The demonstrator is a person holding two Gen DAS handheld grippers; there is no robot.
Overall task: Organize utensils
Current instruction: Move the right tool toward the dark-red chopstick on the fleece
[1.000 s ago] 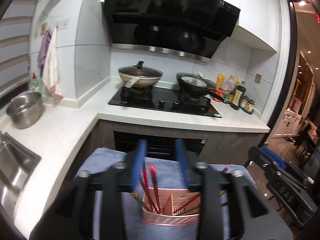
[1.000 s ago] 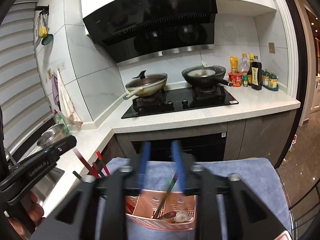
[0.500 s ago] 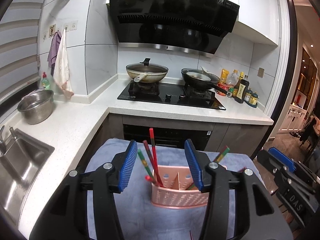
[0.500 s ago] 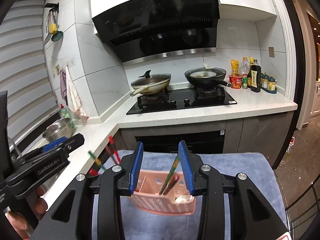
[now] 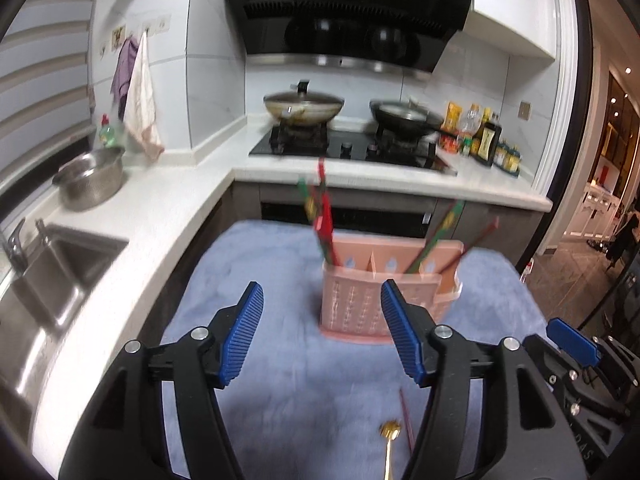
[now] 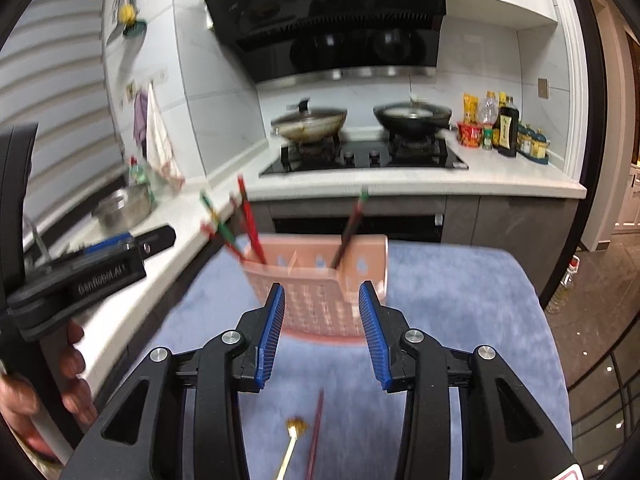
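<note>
A pink slotted utensil holder (image 5: 384, 292) (image 6: 320, 284) stands on a blue-grey towel (image 5: 288, 320) (image 6: 460, 300). Red and green chopsticks (image 5: 322, 220) (image 6: 248, 220) stand in its left compartment, and more chopsticks (image 5: 440, 236) (image 6: 352, 228) in its right part. A gold spoon (image 5: 390, 444) (image 6: 294, 440) and one red chopstick (image 5: 406, 416) (image 6: 316, 432) lie on the towel in front of it. My left gripper (image 5: 322, 332) is open and empty, short of the holder. My right gripper (image 6: 322, 332) is open and empty, just before the holder's front.
A white L-shaped counter (image 5: 132, 220) holds a sink (image 5: 52, 272) and a steel colander (image 5: 90, 178) on the left. A stove (image 5: 348, 146) with two woks sits behind, with bottles (image 5: 486, 138) to its right. The left gripper's body (image 6: 80, 276) shows at left in the right wrist view.
Both grippers have pulled back and up from over the holder and opened wider. The spoon and the loose chopstick on the towel have come into view.
</note>
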